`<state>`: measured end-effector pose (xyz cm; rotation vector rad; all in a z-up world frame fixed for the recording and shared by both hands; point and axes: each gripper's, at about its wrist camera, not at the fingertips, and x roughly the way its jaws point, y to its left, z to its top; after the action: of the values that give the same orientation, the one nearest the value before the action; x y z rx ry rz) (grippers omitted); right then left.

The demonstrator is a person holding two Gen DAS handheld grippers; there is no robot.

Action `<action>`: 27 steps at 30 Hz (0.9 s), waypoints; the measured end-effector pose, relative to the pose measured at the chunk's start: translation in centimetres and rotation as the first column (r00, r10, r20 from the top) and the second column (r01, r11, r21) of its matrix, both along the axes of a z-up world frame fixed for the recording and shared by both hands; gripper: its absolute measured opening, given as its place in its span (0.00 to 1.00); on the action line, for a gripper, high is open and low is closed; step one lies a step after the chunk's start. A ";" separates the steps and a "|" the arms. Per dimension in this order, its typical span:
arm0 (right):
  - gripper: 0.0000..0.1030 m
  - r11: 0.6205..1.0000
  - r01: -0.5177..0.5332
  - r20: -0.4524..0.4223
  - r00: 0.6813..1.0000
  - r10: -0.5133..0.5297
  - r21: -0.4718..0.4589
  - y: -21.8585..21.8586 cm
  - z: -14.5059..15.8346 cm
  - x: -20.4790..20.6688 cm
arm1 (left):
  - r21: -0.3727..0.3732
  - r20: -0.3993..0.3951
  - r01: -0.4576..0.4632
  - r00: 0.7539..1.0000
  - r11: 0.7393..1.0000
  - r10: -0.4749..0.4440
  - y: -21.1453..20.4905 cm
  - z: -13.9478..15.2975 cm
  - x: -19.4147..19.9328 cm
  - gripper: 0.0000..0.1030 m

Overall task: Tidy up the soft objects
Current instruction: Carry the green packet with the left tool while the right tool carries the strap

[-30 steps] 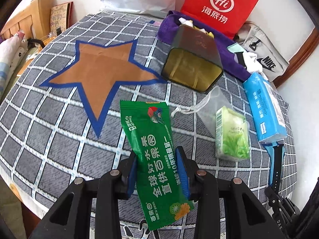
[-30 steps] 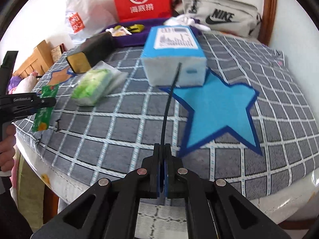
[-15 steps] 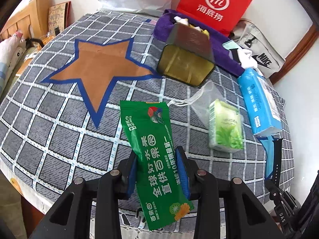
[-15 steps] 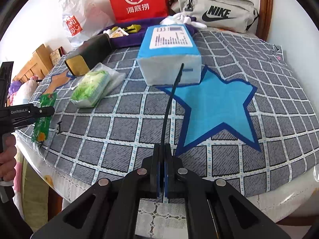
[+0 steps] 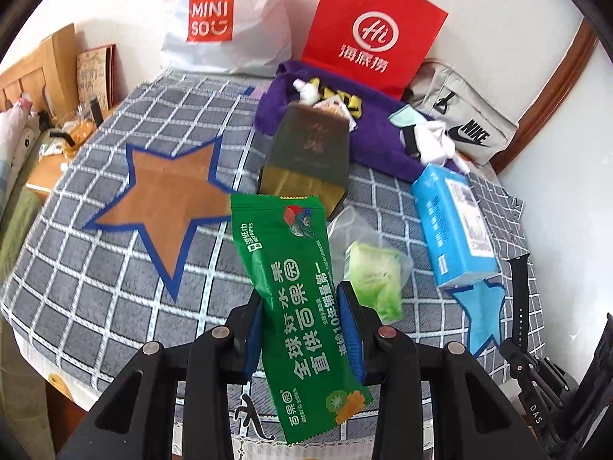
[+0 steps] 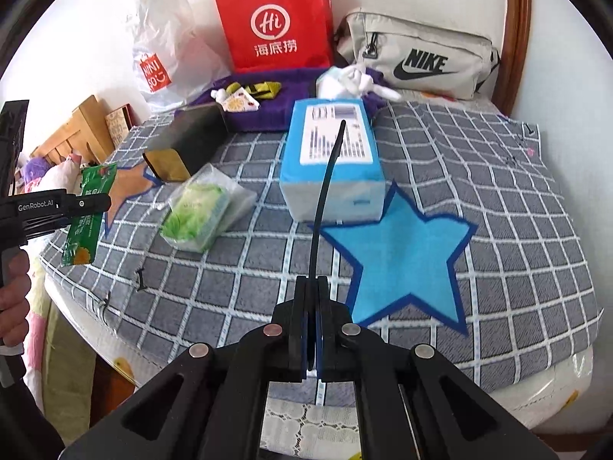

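Observation:
My left gripper is shut on a green wet-wipes packet, which hangs above the checked cloth's front edge; its blue pads press both long sides. The right wrist view shows that packet at far left in the left gripper. My right gripper is shut on a thin black strap that sticks up and forward over a blue star. A blue tissue pack lies behind the star. On the left half of the cloth is a brown star.
A green pack in a clear bag and a dark box lie mid-table. At the back are a purple towel with small items, a red paper bag, a white Miniso bag and a grey Nike pouch. A hand grips the left tool.
Both grippers have risen away from the cloth, so the table looks smaller and farther. The green packet and the black strap came up with them, still gripped.

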<state>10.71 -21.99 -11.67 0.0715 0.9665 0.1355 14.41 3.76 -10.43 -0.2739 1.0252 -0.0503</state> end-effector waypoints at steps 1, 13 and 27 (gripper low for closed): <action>0.03 1.000 -0.002 0.003 1.000 0.002 -0.002 0.0 0.2 0.1 | 0.002 0.003 0.000 1.000 1.000 0.000 0.0 0.3 0.1 0.33; 0.03 1.000 -0.015 0.046 0.999 0.017 -0.025 0.2 3.9 2.5 | 0.008 0.064 0.005 0.998 1.000 -0.006 0.1 4.8 2.8 0.33; 0.03 0.999 -0.034 0.077 0.996 0.037 -0.032 0.9 5.4 8.0 | 0.001 0.110 -0.005 0.994 1.000 0.005 0.4 7.3 6.7 0.33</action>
<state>18.70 -21.06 -6.30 0.0206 0.8919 0.1552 21.11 4.19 -3.10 -0.2696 0.9147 -0.0601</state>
